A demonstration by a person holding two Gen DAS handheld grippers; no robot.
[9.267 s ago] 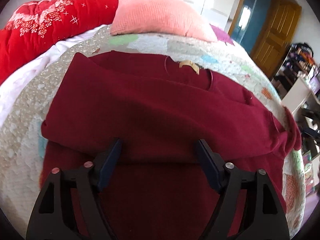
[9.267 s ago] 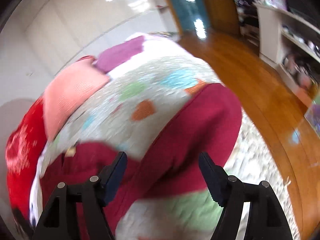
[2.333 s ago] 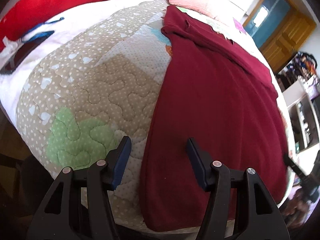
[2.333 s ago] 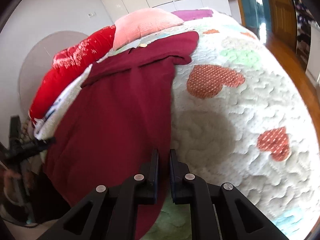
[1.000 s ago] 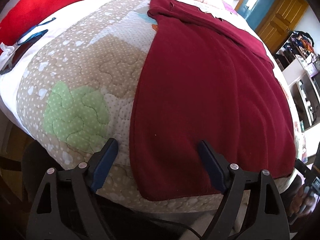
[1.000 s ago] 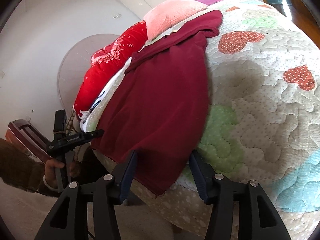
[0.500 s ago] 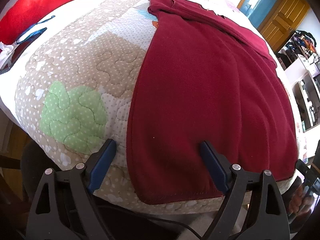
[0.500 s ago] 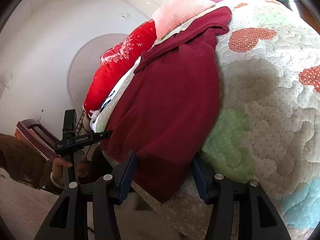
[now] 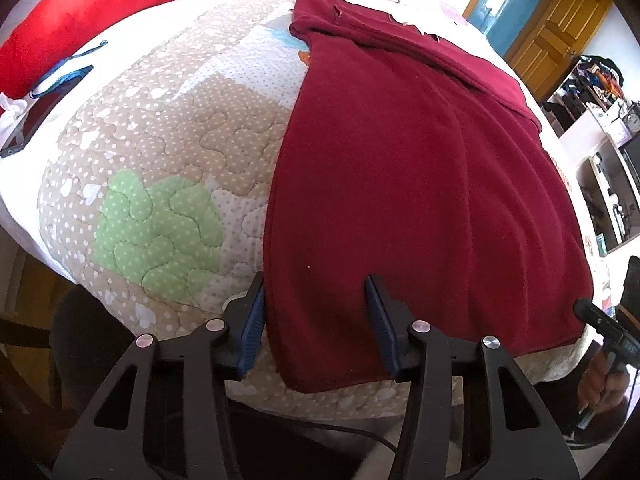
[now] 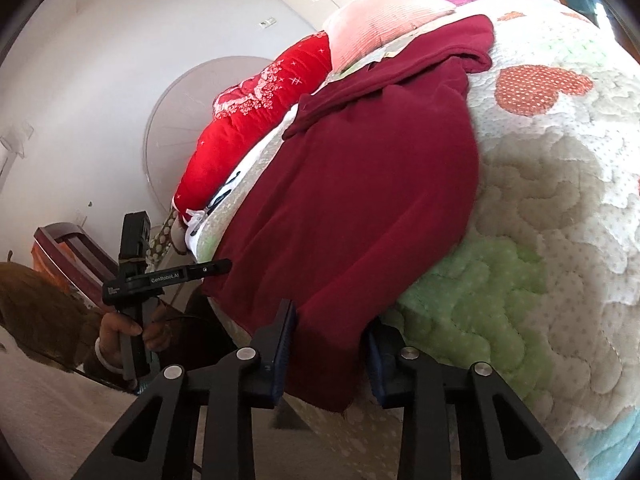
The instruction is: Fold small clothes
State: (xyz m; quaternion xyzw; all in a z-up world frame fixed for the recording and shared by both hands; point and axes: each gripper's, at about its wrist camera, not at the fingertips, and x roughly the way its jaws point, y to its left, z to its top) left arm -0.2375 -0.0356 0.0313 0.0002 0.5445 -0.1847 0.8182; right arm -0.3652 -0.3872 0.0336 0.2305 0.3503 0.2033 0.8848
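Note:
A dark red garment (image 9: pixel 420 168) lies flat on the quilted bed, its sleeves folded in across the far end. In the left wrist view my left gripper (image 9: pixel 316 320) straddles the garment's near left corner; its jaws are closing with the cloth flat between them, not pinched. In the right wrist view my right gripper (image 10: pixel 331 350) has the garment's (image 10: pixel 360 200) near right corner hanging between its jaws, which are also closing. The left gripper (image 10: pixel 216 267) shows there too, held by a hand (image 10: pixel 120 328) at the hem's other end.
The patchwork quilt (image 9: pixel 160 160) covers the bed. A red duvet (image 9: pixel 120 4) and a pink pillow (image 10: pixel 380 20) lie at the far end. A chair back (image 10: pixel 60 248) stands by the bed's near edge. Shelves (image 9: pixel 608 168) and a wooden door (image 9: pixel 560 20) are to the right.
Both grippers' jaws have narrowed around the garment's two near corners. The hands have hardly shifted.

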